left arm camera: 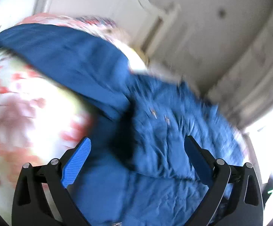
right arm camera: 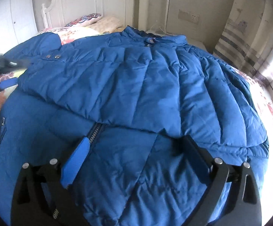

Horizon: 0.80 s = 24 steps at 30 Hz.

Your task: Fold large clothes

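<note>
The blue puffer jacket (right arm camera: 136, 94) lies zip-up on the bed's floral sheet (right arm camera: 268, 101). One sleeve is folded across the chest; the other side and the bottom fold look still to do. The right claw (right arm camera: 136, 150) hangs over the hem, jaws wide apart, holding nothing. The left claw (left arm camera: 138, 150) also stands apart and empty above the jacket's edge.

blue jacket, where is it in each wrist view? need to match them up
Left wrist: the blue jacket fills the centre and bottom, blurred, a sleeve running to the upper left.
Right wrist: it fills most of the frame, collar at top centre, zipper at lower centre.
Shared landmark: the floral bedspread under the jacket.
</note>
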{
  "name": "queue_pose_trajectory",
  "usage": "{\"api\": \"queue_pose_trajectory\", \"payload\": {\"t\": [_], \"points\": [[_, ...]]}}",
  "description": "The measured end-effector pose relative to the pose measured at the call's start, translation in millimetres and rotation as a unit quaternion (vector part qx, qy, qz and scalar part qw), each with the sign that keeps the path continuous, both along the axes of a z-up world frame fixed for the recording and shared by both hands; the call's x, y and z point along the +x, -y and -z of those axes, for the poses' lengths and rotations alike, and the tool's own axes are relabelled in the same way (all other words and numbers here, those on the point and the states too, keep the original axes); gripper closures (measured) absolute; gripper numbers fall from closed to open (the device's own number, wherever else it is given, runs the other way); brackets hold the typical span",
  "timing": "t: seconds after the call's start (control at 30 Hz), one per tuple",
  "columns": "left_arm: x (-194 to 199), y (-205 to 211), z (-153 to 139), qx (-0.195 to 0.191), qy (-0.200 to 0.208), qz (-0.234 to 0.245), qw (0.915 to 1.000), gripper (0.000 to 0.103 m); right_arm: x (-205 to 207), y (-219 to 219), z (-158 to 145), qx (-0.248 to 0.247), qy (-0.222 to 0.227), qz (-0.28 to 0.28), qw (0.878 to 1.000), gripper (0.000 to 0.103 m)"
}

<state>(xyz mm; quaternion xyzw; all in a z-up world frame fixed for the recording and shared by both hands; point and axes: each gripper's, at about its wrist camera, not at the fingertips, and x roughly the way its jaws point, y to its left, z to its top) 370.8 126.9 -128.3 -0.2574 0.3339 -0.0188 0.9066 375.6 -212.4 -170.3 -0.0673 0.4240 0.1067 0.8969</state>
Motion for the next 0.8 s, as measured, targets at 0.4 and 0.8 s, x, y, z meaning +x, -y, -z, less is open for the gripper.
{"api": "queue_pose_trajectory", "payload": {"t": [0.4, 0.8], "points": [[5, -256, 11, -0.203, 0.047, -0.257, 0.9437, 0.007, -2, 4, 1, 0.016, -0.002, -0.003, 1.000, 0.004], [20, -297, 1, -0.238, 0.109, -0.306, 0.9153, 0.093, -3, 9, -2, 0.043, 0.005, -0.003, 0.999, 0.004]]}}
